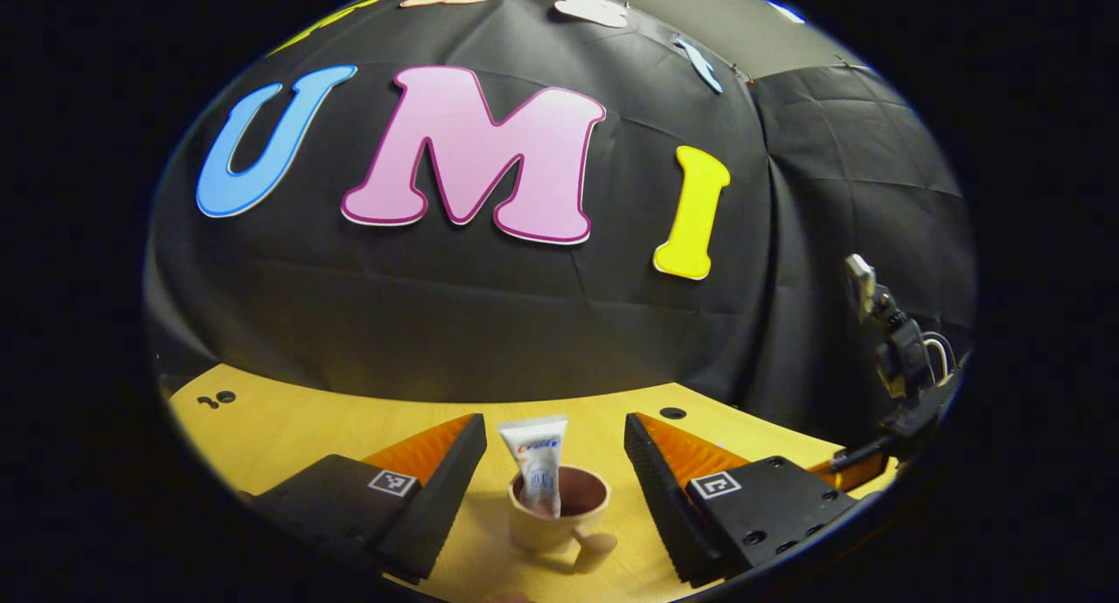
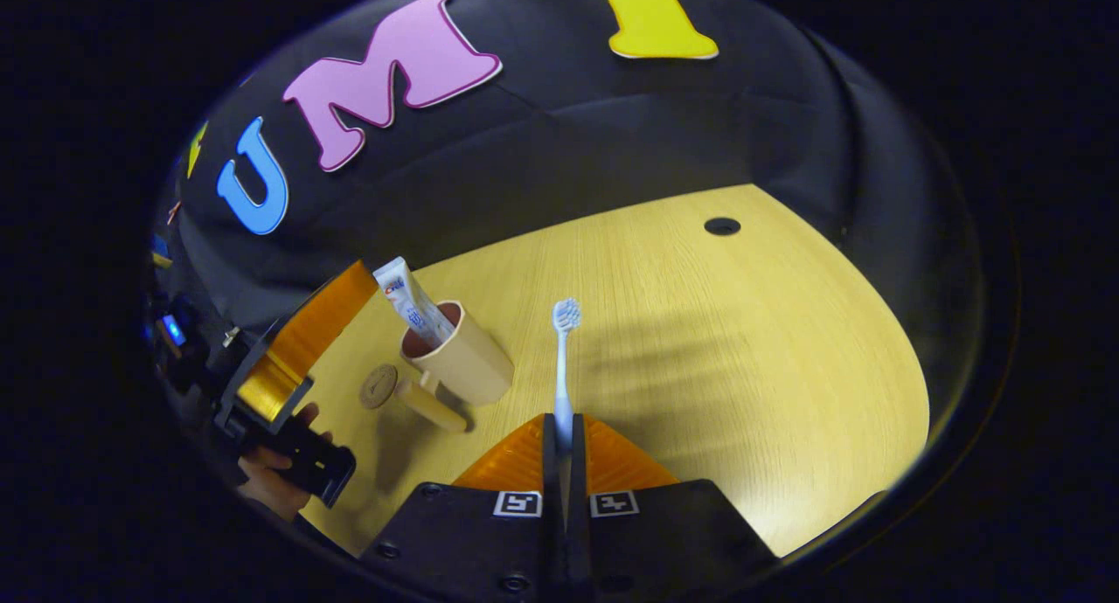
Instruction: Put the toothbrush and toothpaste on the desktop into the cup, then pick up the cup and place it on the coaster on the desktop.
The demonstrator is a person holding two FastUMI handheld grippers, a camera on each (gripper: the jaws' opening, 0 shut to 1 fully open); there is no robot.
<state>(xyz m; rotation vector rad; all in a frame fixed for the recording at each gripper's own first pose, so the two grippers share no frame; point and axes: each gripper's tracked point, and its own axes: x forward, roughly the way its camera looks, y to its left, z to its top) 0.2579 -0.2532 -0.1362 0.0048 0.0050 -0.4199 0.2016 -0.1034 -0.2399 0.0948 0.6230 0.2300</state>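
My right gripper (image 2: 564, 437) clamps the white-handled toothbrush (image 2: 564, 358), bristles up. Beige handled plastic cup (image 2: 459, 363) already holds the white toothpaste tube (image 2: 411, 301). I'd carry over its rim, lower clear of the tube; left gripper (image 1: 555, 463) spread wide, empty.

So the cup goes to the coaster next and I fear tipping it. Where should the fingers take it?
Grip the cup across its body, below the rim, coming level from the handle side. It stands upright between the open left gripper fingers, the toothpaste leans inside, and the handle points toward the camera.
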